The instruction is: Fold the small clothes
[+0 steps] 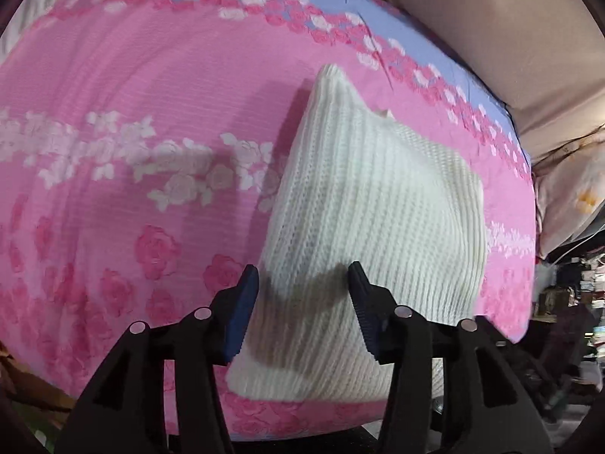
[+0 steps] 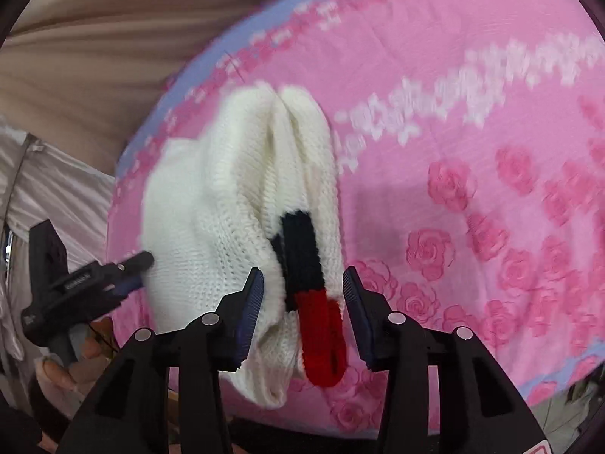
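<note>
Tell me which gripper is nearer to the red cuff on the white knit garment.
Right. The right gripper has its open fingers on either side of the red cuff. The left gripper is off at the far side of the white knit garment, away from the cuff.

black gripper frames, blue ribbed fingers (image 1: 242,310), silver round screws.

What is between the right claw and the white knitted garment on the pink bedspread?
Nothing visible. The right claw is open, and the white knitted garment with its black and red cuff already lies between its fingers. Only the pink bedspread is beneath.
</note>
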`<state>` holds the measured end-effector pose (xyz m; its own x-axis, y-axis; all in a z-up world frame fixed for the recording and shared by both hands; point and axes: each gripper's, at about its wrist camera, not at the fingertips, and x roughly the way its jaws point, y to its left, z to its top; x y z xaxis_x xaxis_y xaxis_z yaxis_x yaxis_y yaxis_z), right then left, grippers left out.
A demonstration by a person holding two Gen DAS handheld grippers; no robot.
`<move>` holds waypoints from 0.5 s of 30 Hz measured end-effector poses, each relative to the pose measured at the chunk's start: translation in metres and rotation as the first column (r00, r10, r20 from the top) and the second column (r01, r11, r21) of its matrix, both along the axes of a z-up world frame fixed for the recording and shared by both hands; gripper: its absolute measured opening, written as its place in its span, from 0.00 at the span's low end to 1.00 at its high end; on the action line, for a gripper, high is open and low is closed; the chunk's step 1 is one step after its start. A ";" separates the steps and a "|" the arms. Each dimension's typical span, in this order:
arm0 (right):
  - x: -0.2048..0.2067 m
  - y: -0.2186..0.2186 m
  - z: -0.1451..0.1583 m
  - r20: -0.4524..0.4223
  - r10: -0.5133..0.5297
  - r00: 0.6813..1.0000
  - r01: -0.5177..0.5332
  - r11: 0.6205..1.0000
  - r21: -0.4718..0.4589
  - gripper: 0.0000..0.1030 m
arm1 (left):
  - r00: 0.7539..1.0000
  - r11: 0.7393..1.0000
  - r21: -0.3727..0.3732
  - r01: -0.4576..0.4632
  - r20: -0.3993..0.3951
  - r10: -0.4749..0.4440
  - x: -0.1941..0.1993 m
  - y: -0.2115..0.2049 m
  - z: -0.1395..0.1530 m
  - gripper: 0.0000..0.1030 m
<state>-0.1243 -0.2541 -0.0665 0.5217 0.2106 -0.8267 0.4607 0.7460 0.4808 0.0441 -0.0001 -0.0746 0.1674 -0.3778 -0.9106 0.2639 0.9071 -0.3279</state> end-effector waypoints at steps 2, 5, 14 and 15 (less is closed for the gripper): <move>0.005 0.011 0.026 0.067 0.047 0.997 -0.045 0.999 -0.025 0.40 | 0.999 0.999 0.032 0.013 0.051 -0.015 -0.008 0.000 0.009 0.45; 0.025 0.027 0.039 0.110 0.102 0.989 -0.094 0.993 -0.075 0.26 | 0.992 0.996 0.074 0.059 0.107 -0.066 -0.018 -0.010 0.019 0.46; 0.094 0.015 -0.009 -0.011 0.043 0.999 -0.045 0.988 -0.147 0.48 | 0.974 0.980 0.162 0.113 0.175 -0.142 -0.020 -0.020 0.032 0.51; 0.099 0.013 -0.014 -0.017 0.043 0.999 -0.045 0.991 -0.128 0.48 | 0.972 0.978 0.172 0.116 0.185 -0.148 -0.021 -0.020 0.032 0.55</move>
<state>-0.0251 -0.2415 -0.0808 0.5022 0.1248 -0.8557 0.4323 0.8207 0.3734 0.0232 -0.0203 -0.0422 0.3066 -0.2620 -0.9151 0.4297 0.8959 -0.1126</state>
